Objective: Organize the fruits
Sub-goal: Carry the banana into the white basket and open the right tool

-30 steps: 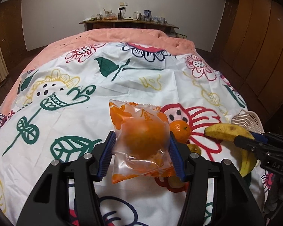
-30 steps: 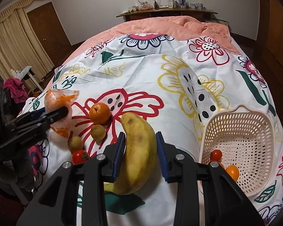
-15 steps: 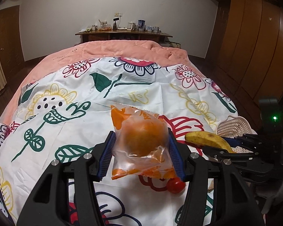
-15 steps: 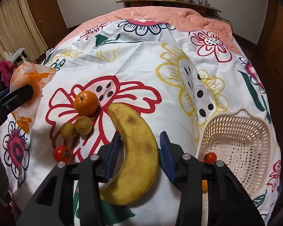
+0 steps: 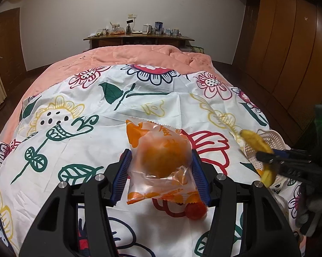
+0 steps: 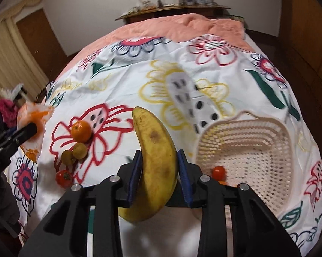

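- Left claw (image 5: 161,177) is gripping a bagged orange (image 5: 163,158).
- Right claw (image 6: 159,177) is clamping a banana (image 6: 157,162), basket (image 6: 246,150) lying just right of it.

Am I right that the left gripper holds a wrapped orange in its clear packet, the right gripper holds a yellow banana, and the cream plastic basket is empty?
Not quite: the cream plastic basket is not empty. The right wrist view shows a small red tomato inside it. The rest holds: the left gripper grips the wrapped orange in its clear packet, and the right gripper grips the yellow banana.
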### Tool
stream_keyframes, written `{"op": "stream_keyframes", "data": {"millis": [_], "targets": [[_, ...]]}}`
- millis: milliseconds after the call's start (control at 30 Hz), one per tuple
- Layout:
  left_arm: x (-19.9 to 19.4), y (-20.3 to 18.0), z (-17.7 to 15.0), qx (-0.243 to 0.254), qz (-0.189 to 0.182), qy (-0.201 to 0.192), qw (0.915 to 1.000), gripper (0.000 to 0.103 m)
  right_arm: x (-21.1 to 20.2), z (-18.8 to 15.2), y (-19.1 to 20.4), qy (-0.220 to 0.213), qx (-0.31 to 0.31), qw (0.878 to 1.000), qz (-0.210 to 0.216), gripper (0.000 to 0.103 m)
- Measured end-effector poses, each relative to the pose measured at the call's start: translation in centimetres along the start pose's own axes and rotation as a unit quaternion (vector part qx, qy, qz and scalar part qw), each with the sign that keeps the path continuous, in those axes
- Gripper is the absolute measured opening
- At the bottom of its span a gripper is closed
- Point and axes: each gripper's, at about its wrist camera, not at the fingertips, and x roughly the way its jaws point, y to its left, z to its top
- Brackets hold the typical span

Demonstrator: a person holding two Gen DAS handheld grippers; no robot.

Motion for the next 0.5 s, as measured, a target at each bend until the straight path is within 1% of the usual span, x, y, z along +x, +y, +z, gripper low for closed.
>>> {"op": "stream_keyframes", "data": {"millis": [133, 267, 300, 333, 400, 500], "targets": [[0.1, -0.6, 0.0, 0.006, -0.003, 0.002, 1.0000, 0.057, -1.3, -0.5, -3.9, -0.012, 0.034, 0.999, -0.013, 0.033], [0.1, -1.4, 0.1, 0.014, -0.005, 0.002, 0.9999, 0.057, -1.4, -1.5, -7.6, -0.010, 0.069, 0.997, -0.030, 0.033], [0.1, -1.6, 0.1, 0.015, -0.005, 0.002, 0.9999, 0.057, -1.3, -1.8, -8.6, -0.009, 0.079, 0.996, -0.034, 0.030], [0.2, -1.9, 0.1, 0.018, -0.006, 0.003, 0.9998, 0.057, -1.2, -2.1, -9.6, -0.009, 0.088, 0.995, -0.038, 0.029], [0.4, -2.5, 0.1, 0.022, -0.007, 0.006, 0.9997, 0.057, -1.0, -2.4, -10.7, -0.008, 0.097, 0.994, -0.041, 0.029], [0.6, -3.5, 0.0, 0.031, -0.011, 0.009, 0.9994, 0.057, -0.3, -2.6, -11.3, -0.006, 0.091, 0.993, -0.069, 0.029]]}}
